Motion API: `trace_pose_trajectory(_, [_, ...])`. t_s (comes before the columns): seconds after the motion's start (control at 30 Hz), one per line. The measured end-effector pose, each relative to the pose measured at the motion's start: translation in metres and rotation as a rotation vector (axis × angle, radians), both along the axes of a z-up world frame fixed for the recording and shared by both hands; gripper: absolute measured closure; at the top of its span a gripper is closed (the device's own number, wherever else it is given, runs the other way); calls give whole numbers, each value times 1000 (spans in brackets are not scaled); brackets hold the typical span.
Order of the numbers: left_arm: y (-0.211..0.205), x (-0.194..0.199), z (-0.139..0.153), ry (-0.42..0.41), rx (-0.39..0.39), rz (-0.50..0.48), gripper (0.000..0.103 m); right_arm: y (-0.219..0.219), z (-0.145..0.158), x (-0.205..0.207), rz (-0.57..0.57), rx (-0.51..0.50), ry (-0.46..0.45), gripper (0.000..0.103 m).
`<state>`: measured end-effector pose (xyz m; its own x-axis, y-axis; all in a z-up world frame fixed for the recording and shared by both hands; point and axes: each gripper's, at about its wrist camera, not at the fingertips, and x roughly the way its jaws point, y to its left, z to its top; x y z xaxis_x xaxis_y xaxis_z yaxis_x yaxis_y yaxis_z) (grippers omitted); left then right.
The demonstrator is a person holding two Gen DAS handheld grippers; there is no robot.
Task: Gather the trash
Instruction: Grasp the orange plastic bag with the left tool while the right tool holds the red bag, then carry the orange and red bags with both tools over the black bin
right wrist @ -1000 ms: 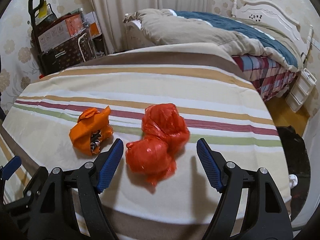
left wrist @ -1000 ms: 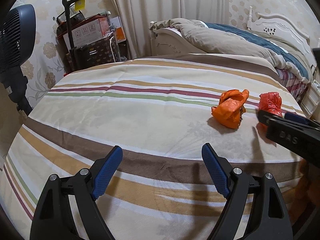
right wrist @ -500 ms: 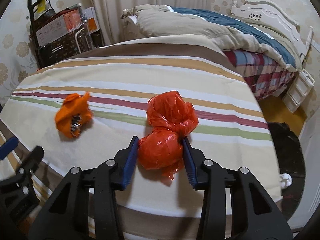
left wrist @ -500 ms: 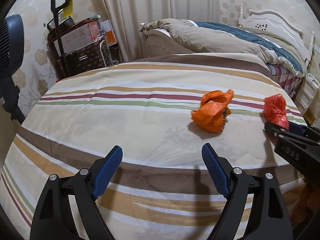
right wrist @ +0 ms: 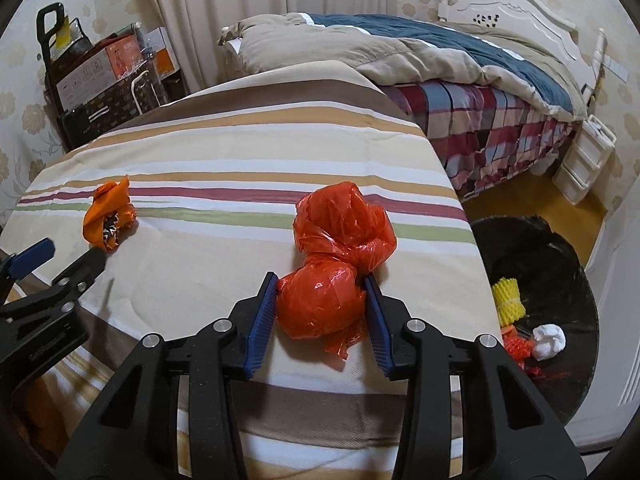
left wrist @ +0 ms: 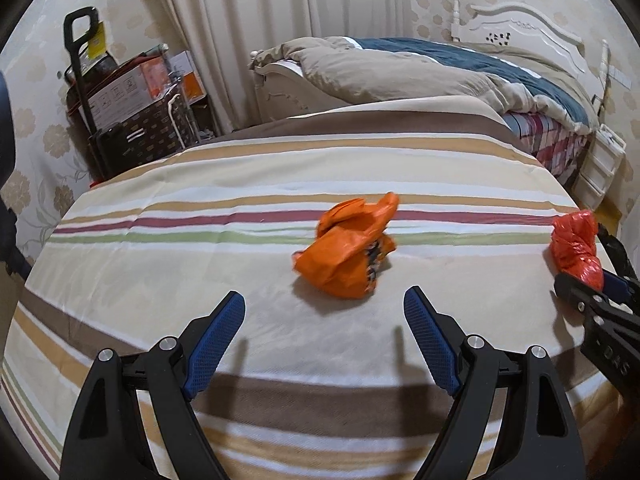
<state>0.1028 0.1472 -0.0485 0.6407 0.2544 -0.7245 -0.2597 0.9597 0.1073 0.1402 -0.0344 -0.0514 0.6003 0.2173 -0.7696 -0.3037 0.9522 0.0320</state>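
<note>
A crumpled red plastic bag lies near the right edge of the striped cloth. My right gripper is shut on its lower lump, blue pads pressed on both sides. In the left wrist view the same red bag shows at the far right with the right gripper's fingers on it. An orange crumpled bag lies mid-cloth, just beyond my left gripper, which stands open with nothing between its fingers. From the right wrist that orange bag sits at the left.
A black-lined bin stands on the floor right of the cloth's edge, holding yellow, orange and white scraps. Behind lies a bed with a beige and blue quilt. Boxes and a trolley fill the back left corner.
My right gripper closed on the red bag and has drawn it toward the cloth's right edge. My left gripper has moved right, up to the orange bag, still open.
</note>
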Motion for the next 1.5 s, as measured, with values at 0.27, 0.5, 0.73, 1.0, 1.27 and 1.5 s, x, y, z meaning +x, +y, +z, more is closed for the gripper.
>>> trace_pose_trajectory(0.27, [-3,26,-5,36,18,7,21,-4,-1,3,10,19,12,62])
trace_pose_trajectory(0.5, [2,33,-9,54,-25,-3,36,-5,-2,4,14,29,17,62])
trace_pose_trajectory(0.73, [0,27,-9,48,-41,-33,45,-5,-1,3,14,23,15,62])
trace_pose_trajectory(1.0, [-5,9,-3,24,-36,-41,46,-3,-2,-4,19,7,12,62])
trace_pose_trajectory(1.27, [-9,-14,-2,20,-62,-37,46,-2,-1,-18,31,5,13,62])
trace_pose_trajectory(1.5, [-20,-33,-1,7,-62,-47,46,-6,-1,-39,49,13,10,62])
